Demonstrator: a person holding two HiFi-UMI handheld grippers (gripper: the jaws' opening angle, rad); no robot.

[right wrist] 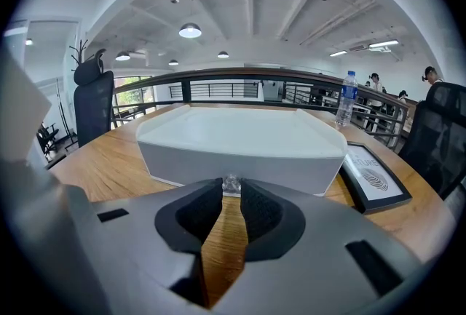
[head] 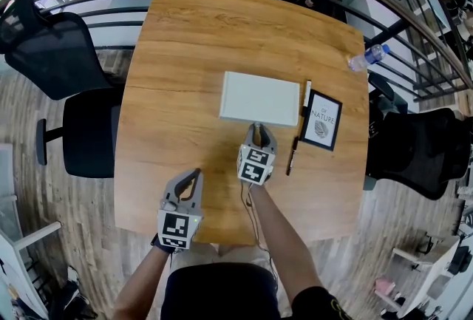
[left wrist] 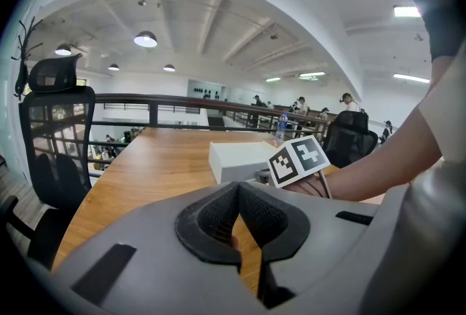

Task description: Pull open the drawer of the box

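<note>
At lower left of the head view, nearest the person: left tongs [left wrist: 237, 188], clenched tip to tip on nothing, held over the near part of the worktop [head: 185, 52] and well apart from everything on it. Further up, just right of centre: right tongs [right wrist: 231, 193], narrowed to a slim gap and grasping a small clear knob [right wrist: 231, 183] between the pad tips. Knob set in the middle of the near long face of the white box [head: 260, 98]. Box lying flat at mid-frame, a little right of centre, long axis running left to right with a slight tilt, knob face pointing down the frame toward the person. Just right of it, a black pen [head: 293, 155] and a framed print [head: 323, 120]. Beyond, at upper right near the worktop edge, a plastic bottle [head: 367, 58] standing upright
</note>
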